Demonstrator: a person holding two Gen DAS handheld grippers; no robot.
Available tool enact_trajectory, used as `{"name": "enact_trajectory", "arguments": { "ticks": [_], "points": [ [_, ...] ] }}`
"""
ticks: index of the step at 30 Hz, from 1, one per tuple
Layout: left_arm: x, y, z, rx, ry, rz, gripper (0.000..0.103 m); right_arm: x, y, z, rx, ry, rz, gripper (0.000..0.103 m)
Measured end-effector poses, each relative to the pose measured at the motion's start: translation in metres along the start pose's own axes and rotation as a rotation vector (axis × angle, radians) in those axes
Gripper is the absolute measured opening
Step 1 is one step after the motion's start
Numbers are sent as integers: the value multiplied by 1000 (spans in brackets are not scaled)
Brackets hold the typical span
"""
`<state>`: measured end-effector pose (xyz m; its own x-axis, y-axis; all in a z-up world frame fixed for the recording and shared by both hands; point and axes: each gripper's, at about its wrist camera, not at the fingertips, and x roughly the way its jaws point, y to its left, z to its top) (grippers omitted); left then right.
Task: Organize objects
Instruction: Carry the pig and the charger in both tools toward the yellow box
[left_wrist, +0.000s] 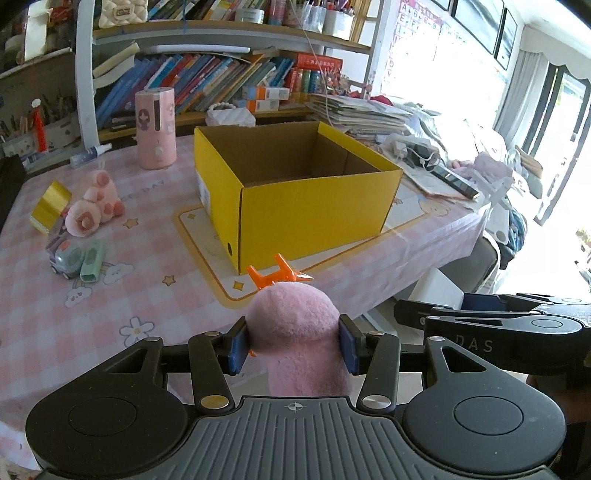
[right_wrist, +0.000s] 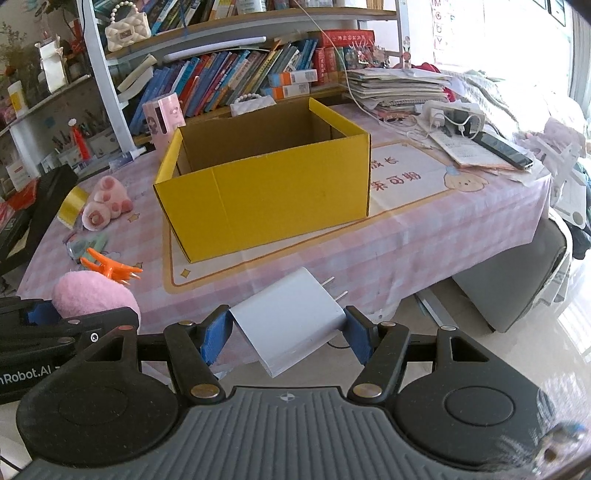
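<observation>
Both fingers are gripping: left gripper (left_wrist: 293, 343) clamping a pink plush (left_wrist: 295, 325), seemingly orange-clipped; right gripper (right_wrist: 286, 332) clamping a white charger (right_wrist: 291, 314), near the yellow box (right_wrist: 266, 199).

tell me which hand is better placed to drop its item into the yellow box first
Right, marginally. Its jaws hold the white charger facing the long side of the yellow box. The left gripper holds the pink plush behind the box's near corner. Both hover off the table edge.

Both wrist views facing box (left_wrist: 295, 192)
</observation>
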<state>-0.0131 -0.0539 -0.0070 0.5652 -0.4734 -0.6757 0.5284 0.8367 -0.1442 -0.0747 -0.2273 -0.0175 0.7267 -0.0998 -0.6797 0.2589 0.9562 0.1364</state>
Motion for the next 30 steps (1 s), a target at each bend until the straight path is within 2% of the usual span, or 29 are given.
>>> {"name": "enact_trajectory", "arguments": {
  "ticks": [19,30],
  "points": [
    [12,-2,7,9,1,-24,47,13,1,12,-26,5,3,63],
    [16,-10,13,40,-43,-36,47,21,-1,19,-44,-10,-4,63]
  ]
}}
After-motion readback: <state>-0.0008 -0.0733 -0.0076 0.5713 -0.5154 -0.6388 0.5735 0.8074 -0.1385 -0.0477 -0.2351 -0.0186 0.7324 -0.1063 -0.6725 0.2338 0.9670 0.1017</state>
